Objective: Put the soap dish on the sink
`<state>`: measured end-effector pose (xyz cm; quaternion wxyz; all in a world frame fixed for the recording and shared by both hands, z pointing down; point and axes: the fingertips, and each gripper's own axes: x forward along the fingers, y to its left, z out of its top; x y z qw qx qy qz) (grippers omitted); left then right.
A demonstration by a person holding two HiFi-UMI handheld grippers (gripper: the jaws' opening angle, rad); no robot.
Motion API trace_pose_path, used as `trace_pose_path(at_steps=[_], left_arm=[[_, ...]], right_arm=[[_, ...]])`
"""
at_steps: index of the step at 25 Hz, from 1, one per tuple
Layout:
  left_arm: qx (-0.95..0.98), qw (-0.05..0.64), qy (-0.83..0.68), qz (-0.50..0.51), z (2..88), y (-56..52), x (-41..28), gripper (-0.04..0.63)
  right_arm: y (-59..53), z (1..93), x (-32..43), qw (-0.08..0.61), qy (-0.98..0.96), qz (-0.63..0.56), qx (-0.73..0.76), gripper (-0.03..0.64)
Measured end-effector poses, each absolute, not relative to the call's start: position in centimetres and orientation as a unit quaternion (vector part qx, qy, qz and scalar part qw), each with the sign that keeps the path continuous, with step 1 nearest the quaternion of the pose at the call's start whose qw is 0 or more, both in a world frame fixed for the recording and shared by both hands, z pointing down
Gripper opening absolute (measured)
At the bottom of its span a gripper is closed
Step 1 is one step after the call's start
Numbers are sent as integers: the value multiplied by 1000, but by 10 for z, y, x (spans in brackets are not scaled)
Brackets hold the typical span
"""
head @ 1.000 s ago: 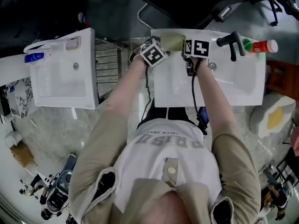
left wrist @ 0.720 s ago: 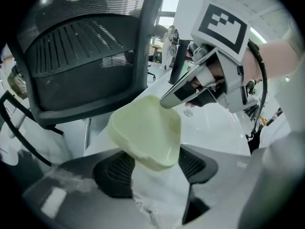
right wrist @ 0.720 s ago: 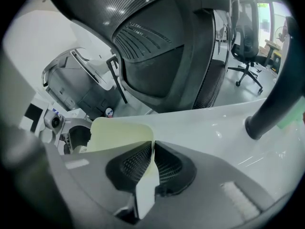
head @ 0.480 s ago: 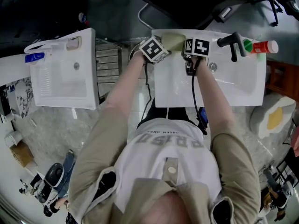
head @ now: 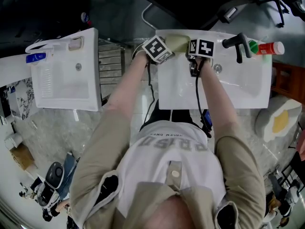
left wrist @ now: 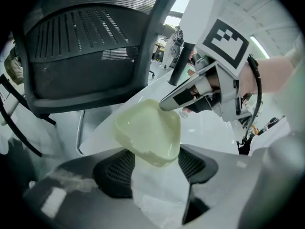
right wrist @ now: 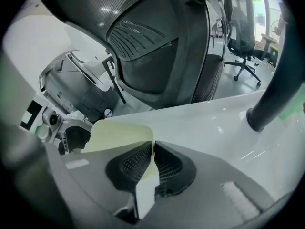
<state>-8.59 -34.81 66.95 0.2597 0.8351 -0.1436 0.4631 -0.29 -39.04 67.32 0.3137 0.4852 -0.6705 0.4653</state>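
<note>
The pale green soap dish [head: 177, 42] rests at the back rim of the white sink [head: 248, 92], between my two marker cubes. My right gripper [right wrist: 153, 162] is shut on the dish's thin side wall [right wrist: 145, 140]. In the left gripper view the same dish [left wrist: 150, 132] sits just ahead of my left gripper [left wrist: 155, 170]. Its jaws stand wide apart, with the dish's near edge over the gap and neither pad pressing on it. The right gripper's tips [left wrist: 167, 101] meet the dish's far rim there.
A black faucet [head: 237, 44] and a green and red bottle [head: 265, 47] stand at the sink's back right, with the drain [head: 217, 68] below them. A second white sink [head: 66, 73] lies to the left. A black mesh chair [left wrist: 86, 46] stands right behind the rim.
My left gripper's cube has tipped and shifted slightly up and right, closer to the dish. The right gripper and the dish have stayed where they were.
</note>
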Motion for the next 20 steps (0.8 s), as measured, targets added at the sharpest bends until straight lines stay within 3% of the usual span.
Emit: trace_pose_path(at_steps=[20], left_arm=[[812, 311, -130, 476, 670, -344, -92, 296]], right_arm=[[-390, 675, -3, 326, -659, 470, 488, 26]])
